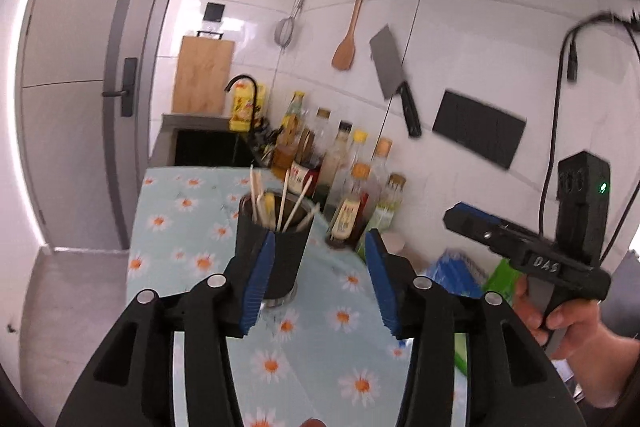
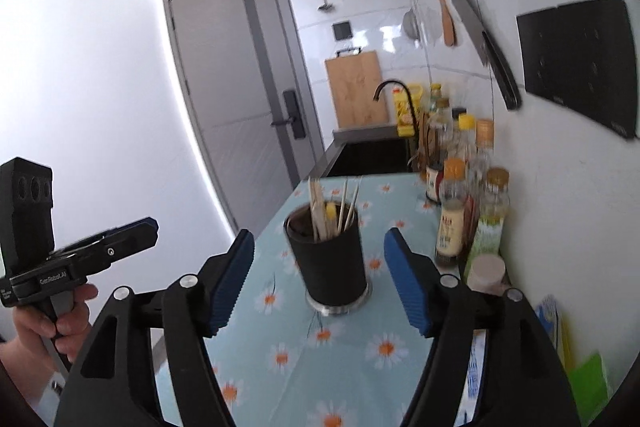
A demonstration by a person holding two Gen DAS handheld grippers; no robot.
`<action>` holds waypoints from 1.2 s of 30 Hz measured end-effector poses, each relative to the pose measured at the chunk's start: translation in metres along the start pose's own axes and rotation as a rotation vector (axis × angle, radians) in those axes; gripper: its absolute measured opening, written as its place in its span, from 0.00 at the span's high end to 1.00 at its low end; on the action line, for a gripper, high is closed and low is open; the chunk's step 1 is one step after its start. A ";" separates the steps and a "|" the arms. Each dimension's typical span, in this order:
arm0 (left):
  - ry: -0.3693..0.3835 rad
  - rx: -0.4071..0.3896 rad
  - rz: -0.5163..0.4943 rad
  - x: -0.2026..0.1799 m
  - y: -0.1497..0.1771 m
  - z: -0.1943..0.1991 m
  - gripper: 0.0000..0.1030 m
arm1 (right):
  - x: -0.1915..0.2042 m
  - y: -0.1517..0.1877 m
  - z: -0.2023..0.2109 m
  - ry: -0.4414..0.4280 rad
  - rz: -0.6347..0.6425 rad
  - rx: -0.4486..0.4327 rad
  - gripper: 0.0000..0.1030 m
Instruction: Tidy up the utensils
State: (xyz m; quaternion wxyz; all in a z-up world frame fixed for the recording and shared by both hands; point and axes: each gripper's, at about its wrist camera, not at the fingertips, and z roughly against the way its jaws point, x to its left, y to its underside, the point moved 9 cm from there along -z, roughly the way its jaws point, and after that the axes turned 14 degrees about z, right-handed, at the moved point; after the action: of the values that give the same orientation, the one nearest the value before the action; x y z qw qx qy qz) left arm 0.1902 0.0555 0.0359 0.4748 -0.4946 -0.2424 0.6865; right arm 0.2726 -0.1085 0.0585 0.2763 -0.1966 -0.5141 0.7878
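Note:
A black utensil cup (image 1: 276, 259) stands on the daisy-print tablecloth (image 1: 192, 227), holding several wooden chopsticks (image 1: 286, 201) and a yellow-tipped piece. It also shows in the right wrist view (image 2: 330, 263) with the chopsticks (image 2: 318, 211). My left gripper (image 1: 318, 283) is open and empty, its left pad in front of the cup. My right gripper (image 2: 320, 283) is open and empty, held above the cloth (image 2: 360, 367) with the cup between its fingers further ahead. The right gripper also appears at the right of the left wrist view (image 1: 464, 217), the left gripper at the left of the right wrist view (image 2: 146, 229).
Several sauce and oil bottles (image 1: 352, 187) line the white tiled wall. A cleaver (image 1: 394, 79), wooden spatula (image 1: 348, 39), strainer and ladle hang on it. A sink with black faucet (image 2: 394, 95) and a cutting board (image 2: 356, 91) lie beyond the table. A door is at left.

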 end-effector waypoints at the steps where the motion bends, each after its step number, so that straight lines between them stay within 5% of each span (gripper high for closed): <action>1: -0.012 0.013 -0.002 -0.001 0.009 0.003 0.55 | 0.003 0.005 0.004 -0.007 0.009 0.008 0.32; 12: -0.144 0.102 0.021 -0.010 0.096 0.024 0.38 | 0.033 0.071 0.034 -0.107 0.080 0.094 0.15; 15: -0.177 0.112 0.039 -0.009 0.112 0.027 0.25 | 0.040 0.091 0.041 -0.128 0.081 0.122 0.05; 19: -0.223 0.127 0.072 -0.007 0.133 0.029 0.09 | 0.042 0.111 0.048 -0.135 0.055 0.151 0.05; 36: -0.256 0.222 0.088 0.000 0.186 0.029 0.06 | 0.038 0.177 0.062 -0.069 -0.012 0.276 0.05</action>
State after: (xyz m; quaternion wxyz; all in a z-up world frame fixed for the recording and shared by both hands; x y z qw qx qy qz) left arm 0.0871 -0.0204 -0.1021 0.4611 -0.3580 -0.2018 0.7865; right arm 0.1653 -0.1845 -0.0808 0.2874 -0.1265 -0.4114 0.8557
